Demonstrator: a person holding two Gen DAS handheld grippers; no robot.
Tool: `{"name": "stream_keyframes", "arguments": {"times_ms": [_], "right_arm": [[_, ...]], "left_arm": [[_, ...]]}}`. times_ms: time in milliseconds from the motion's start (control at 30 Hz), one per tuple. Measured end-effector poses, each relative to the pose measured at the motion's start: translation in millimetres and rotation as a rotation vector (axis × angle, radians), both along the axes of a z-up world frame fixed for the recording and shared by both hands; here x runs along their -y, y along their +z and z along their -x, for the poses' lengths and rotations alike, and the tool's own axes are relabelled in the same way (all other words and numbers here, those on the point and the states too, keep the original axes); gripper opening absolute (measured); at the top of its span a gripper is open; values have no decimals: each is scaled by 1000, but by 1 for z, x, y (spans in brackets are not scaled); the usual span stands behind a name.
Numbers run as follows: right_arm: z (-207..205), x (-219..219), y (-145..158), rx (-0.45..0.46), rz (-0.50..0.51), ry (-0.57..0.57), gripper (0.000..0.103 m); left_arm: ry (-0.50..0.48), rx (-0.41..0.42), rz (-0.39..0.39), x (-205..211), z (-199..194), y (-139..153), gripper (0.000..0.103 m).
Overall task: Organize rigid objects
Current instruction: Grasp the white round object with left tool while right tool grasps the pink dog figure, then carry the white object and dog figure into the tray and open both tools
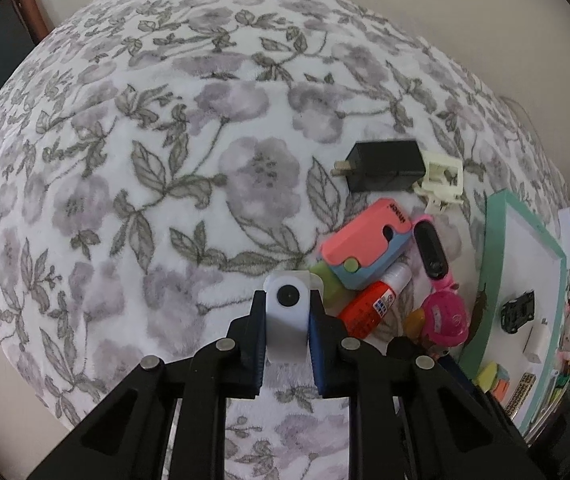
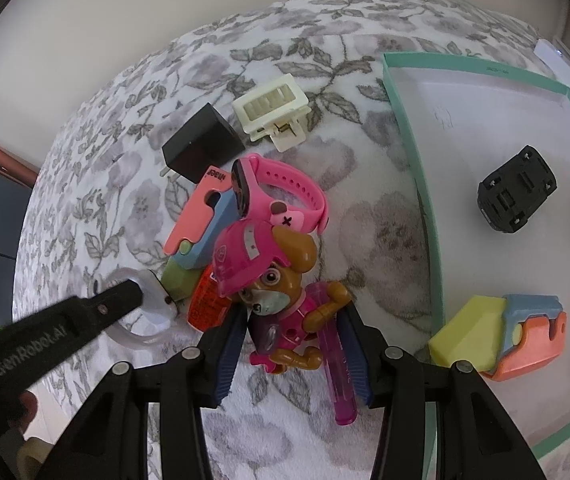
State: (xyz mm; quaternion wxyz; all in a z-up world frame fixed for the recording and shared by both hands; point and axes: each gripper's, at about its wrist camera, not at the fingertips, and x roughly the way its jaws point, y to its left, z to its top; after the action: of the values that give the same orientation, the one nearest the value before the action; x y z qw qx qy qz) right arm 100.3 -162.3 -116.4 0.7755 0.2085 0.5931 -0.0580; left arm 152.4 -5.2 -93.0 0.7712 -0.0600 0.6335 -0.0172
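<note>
- The left claw (image 1: 287, 322) is pinching a small white clip-like gadget with a dark round lens (image 1: 287, 312), just off the left edge of the toy heap on the floral blanket (image 1: 125, 160)
- The right claw (image 2: 293, 332) stands half spread around the pink puppy figure (image 2: 273, 280); whether the pads press it I cannot tell; a pink watch (image 2: 281, 188) lies behind
- Rightmost, the teal-rimmed tray (image 2: 413, 160) holds a black toy car (image 2: 517, 194); a yellow block (image 2: 467, 330) sits nearer
</note>
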Motion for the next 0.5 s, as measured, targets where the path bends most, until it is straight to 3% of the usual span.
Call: {"name": "stream_keyframes", "arguments": {"times_ms": [300,500], "right_arm": [[0,1,10,16,0,5,44],[2,3,13,25,-3,-5,40]], "left_arm": [[16,112,21,-5,3,33,19],[20,137,27,-6,3,42,19]]}}
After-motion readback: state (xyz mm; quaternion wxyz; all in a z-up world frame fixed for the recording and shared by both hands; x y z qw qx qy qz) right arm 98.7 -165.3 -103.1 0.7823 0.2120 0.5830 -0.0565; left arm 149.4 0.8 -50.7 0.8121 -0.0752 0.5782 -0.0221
